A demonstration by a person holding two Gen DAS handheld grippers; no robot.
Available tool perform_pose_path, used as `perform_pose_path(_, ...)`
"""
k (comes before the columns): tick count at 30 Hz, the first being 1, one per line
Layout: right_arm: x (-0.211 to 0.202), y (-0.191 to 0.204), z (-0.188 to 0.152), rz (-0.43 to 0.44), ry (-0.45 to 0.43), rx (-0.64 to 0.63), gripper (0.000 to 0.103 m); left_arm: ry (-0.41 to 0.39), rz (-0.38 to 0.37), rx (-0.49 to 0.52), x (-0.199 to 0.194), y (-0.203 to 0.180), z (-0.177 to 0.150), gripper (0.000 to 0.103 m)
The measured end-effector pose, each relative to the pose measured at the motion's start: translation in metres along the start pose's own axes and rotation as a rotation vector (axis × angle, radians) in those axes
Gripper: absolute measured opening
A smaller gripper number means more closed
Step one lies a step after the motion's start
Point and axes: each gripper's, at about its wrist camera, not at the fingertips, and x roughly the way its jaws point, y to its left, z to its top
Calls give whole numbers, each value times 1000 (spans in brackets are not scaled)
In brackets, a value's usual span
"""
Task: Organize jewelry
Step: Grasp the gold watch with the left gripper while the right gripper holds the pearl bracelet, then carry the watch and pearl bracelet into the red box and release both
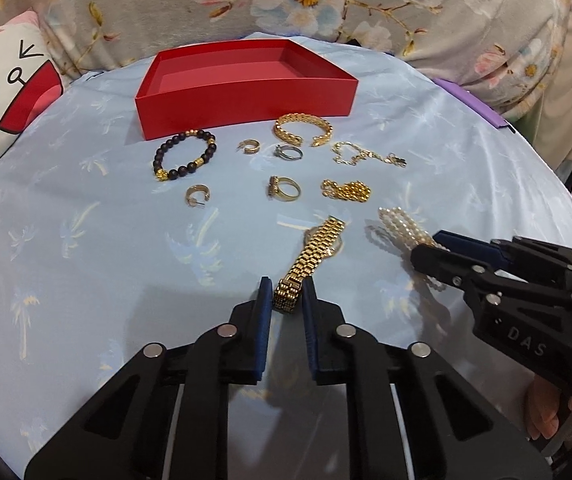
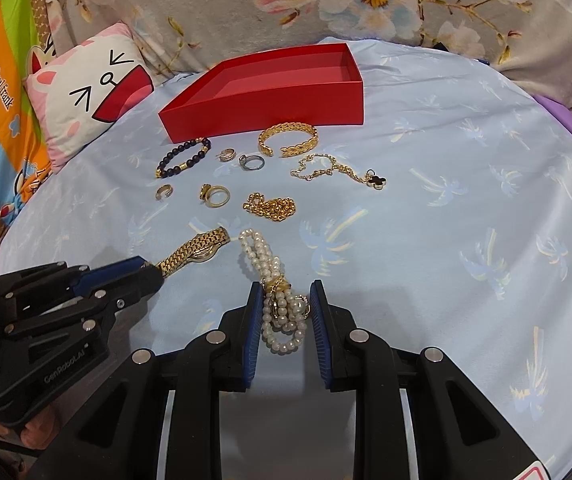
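Note:
A gold watch (image 1: 317, 254) lies on the blue cloth, and the near end of its band sits between the pads of my left gripper (image 1: 287, 290), whose jaws are narrow around it. A pearl bracelet (image 2: 276, 300) lies between the pads of my right gripper (image 2: 286, 300), jaws slightly apart around it. An empty red box (image 1: 242, 80) stands at the back. In front of it lie a black bead bracelet (image 1: 186, 156), a gold cuff (image 1: 303, 128), several rings and gold chains (image 1: 345, 190).
A cartoon pillow (image 2: 86, 92) lies at the back left. Floral fabric (image 2: 325, 0) rises behind the box. A purple edge (image 1: 473, 106) shows at the right of the cloth. My right gripper appears in the left wrist view (image 1: 425, 250).

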Motion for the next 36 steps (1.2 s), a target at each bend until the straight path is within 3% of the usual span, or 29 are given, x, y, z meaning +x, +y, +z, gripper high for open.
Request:
perform_pose_path(9, -8, -7, -3, 17, -9, 37, 23, -34, -29, -50, -19, -8, -1, 11)
perform_pose_path(20, -39, -8, 19, 40, -48, 28, 22, -123, -85, -110, -71, -3, 47, 11)
perform_pose_path(29, -39, -13, 79, 56, -98, 24, 22, -216, -44, -83, -89, 9, 116, 11)
perform_pose_path(36, -5, -20, 152, 59, -125, 25, 22, -260, -1, -94, -63, 36, 187, 11)
